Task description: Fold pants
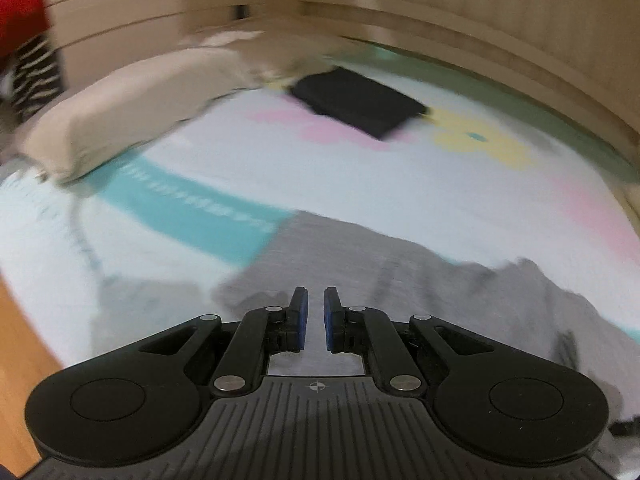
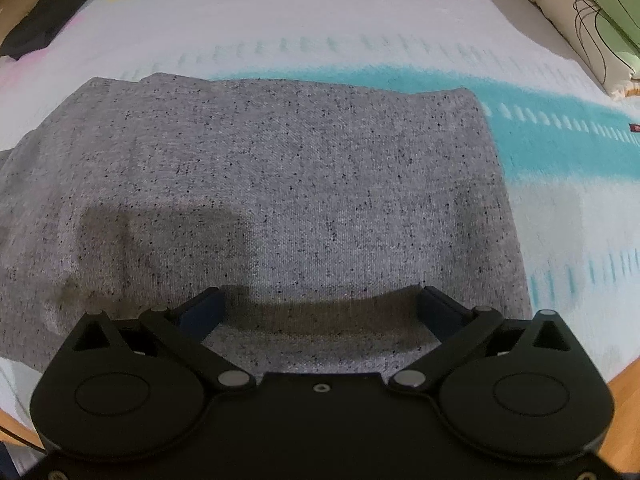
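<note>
Grey speckled pants [image 2: 280,184] lie folded into a broad block on the bed sheet [image 2: 360,12]. My right gripper [image 2: 320,304] hovers just above their near edge with its jaws wide open and nothing between them. In the blurred left wrist view the same grey pants [image 1: 400,280] lie under and ahead of my left gripper [image 1: 315,300]. Its blue pads [image 1: 300,316] stand a narrow gap apart with nothing between them.
A folded black garment [image 1: 360,100] lies farther up the bed and also shows in the right wrist view [image 2: 52,12]. A beige pillow [image 1: 132,108] lies at left. A patterned cushion [image 2: 592,20] sits at right. Wooden floor [image 2: 624,400] borders the bed.
</note>
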A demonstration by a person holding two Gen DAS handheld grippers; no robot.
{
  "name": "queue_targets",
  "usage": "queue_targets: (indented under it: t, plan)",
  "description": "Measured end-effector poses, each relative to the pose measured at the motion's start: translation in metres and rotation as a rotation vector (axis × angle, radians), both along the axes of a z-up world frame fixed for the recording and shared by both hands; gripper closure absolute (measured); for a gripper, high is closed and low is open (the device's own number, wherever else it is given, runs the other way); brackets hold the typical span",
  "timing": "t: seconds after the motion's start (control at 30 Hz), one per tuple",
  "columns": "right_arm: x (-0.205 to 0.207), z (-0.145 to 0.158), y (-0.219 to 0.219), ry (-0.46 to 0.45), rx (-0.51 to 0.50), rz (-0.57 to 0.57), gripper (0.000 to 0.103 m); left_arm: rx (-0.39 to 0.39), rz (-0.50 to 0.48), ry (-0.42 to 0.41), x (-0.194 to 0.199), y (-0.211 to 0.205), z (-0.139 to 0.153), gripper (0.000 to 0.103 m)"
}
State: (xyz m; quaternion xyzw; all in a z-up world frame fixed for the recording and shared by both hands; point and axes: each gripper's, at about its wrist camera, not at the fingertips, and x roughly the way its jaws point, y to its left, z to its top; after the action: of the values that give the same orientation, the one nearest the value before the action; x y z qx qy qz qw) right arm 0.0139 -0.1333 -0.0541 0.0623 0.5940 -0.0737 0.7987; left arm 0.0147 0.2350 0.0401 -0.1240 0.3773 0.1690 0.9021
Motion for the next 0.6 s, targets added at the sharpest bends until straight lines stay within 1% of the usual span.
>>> queue_targets:
  t: [0.1, 0.2, 0.3, 0.33, 0.37, 0.4, 0.43, 0.47, 0.57, 0.6]
  plan:
    - [0.002, 0.004, -0.003, 0.005, 0.004, -0.003, 0.001, -0.063, 0.055, 0.024, -0.005, 0.023, -0.010, 0.094]
    - [0.003, 0.004, -0.005, 0.004, 0.013, 0.001, 0.001, -0.169, 0.058, 0.062, -0.008, 0.036, -0.025, 0.095]
    - [0.005, 0.002, -0.008, 0.008, 0.013, 0.000, 0.001, -0.323, -0.004, 0.027, -0.008, 0.039, -0.034, 0.093]
    - [0.005, 0.002, -0.007, 0.011, 0.010, -0.001, 0.001, -0.390, -0.031, 0.005, -0.007, 0.041, -0.038, 0.090]
    - [0.006, 0.002, -0.007, 0.013, 0.009, -0.002, 0.001, -0.445, -0.042, -0.011, -0.008, 0.043, -0.041, 0.084]
    - [0.006, 0.001, -0.007, 0.014, 0.008, -0.003, 0.001, -0.496, -0.040, -0.021, -0.008, 0.044, -0.045, 0.082]
    - [0.006, 0.002, -0.007, 0.015, 0.008, -0.003, 0.001, -0.530, -0.027, -0.026, -0.009, 0.044, -0.049, 0.081]
    - [0.006, 0.002, -0.007, 0.015, 0.008, -0.003, 0.001, -0.538, -0.012, -0.021, -0.009, 0.043, -0.053, 0.081]
    - [0.005, 0.002, -0.006, 0.011, 0.011, -0.002, 0.001, -0.500, 0.001, -0.003, -0.010, 0.039, -0.056, 0.081]
    - [0.005, 0.002, -0.006, 0.010, 0.011, -0.002, 0.001, -0.485, 0.004, -0.009, -0.012, 0.035, -0.055, 0.078]
